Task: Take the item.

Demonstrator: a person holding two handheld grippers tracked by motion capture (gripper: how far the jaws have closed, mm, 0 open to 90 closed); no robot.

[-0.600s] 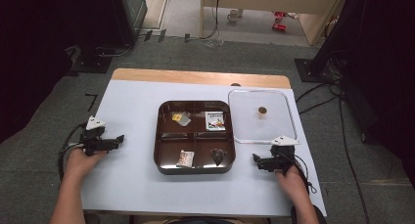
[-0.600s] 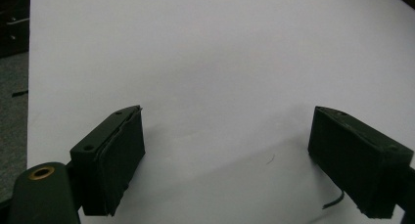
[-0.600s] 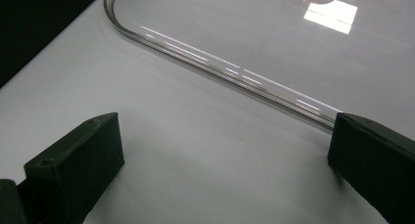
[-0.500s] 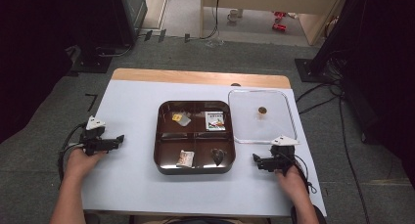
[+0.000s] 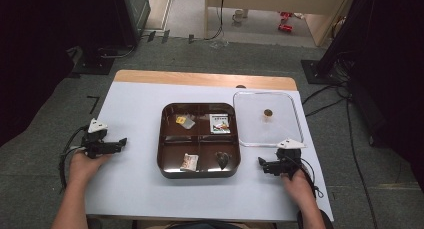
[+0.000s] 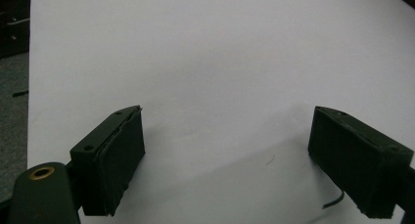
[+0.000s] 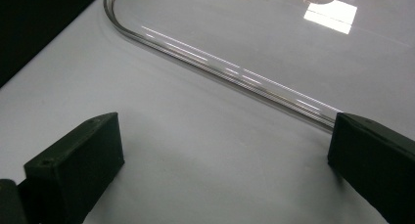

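A dark brown tray [image 5: 199,173] with four compartments sits mid-table and holds small packets. Right of it lies a clear lid [image 5: 250,139] [image 7: 230,72] with a small brown knob [image 5: 268,112]. My left gripper [image 5: 121,142] [image 6: 225,160] rests on the table at the left, pointing toward the tray, open with bare tabletop between its jaws. My right gripper [image 5: 261,163] [image 7: 220,160] rests at the right, just below the lid's near edge, open with nothing between its jaws.
The white table [image 5: 135,189] has a wooden strip [image 5: 200,79] along its far edge. Cables [image 5: 325,104] run on the floor to the right. Dark equipment stands [image 5: 100,54] are behind the table.
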